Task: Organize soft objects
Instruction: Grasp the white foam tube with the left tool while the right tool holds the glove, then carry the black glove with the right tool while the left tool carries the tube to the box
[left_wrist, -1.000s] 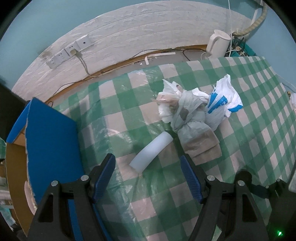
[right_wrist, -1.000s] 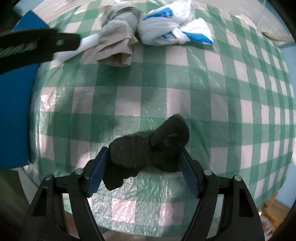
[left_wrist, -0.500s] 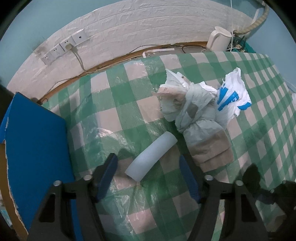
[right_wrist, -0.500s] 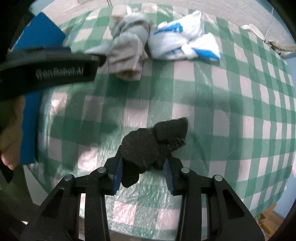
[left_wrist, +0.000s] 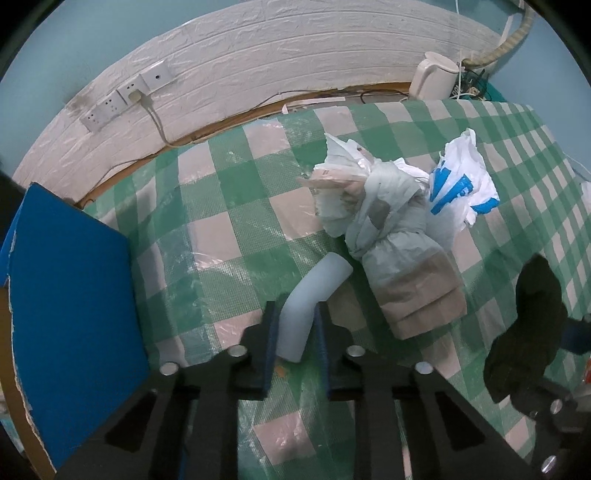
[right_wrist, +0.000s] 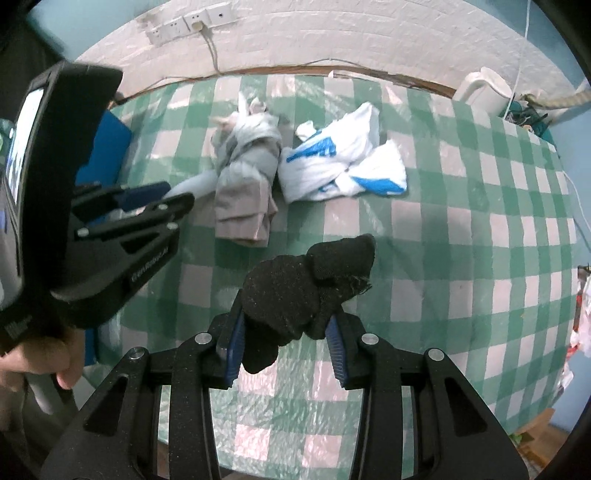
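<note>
My left gripper (left_wrist: 295, 325) is shut on a pale blue foam tube (left_wrist: 310, 295), which bends between the fingers on the green checked tablecloth (left_wrist: 229, 236). My right gripper (right_wrist: 284, 328) is shut on a black sock (right_wrist: 306, 284) and holds it above the cloth; the sock also shows in the left wrist view (left_wrist: 532, 325). A grey bundled bag (left_wrist: 399, 251) lies just right of the tube, with a white and blue plastic bag (left_wrist: 461, 184) beside it. In the right wrist view the left gripper (right_wrist: 147, 199) is at the left, next to the grey bag (right_wrist: 247, 184) and the white bag (right_wrist: 343, 170).
A blue-sided cardboard box (left_wrist: 62, 295) stands open at the table's left edge. A white kettle (left_wrist: 432, 77) and cables sit at the back right. Wall sockets (left_wrist: 125, 96) with a cord are on the white wall behind the table.
My left gripper has closed on the foam tube, bending it. My right gripper has closed on the black sock and lifted it off the cloth.
</note>
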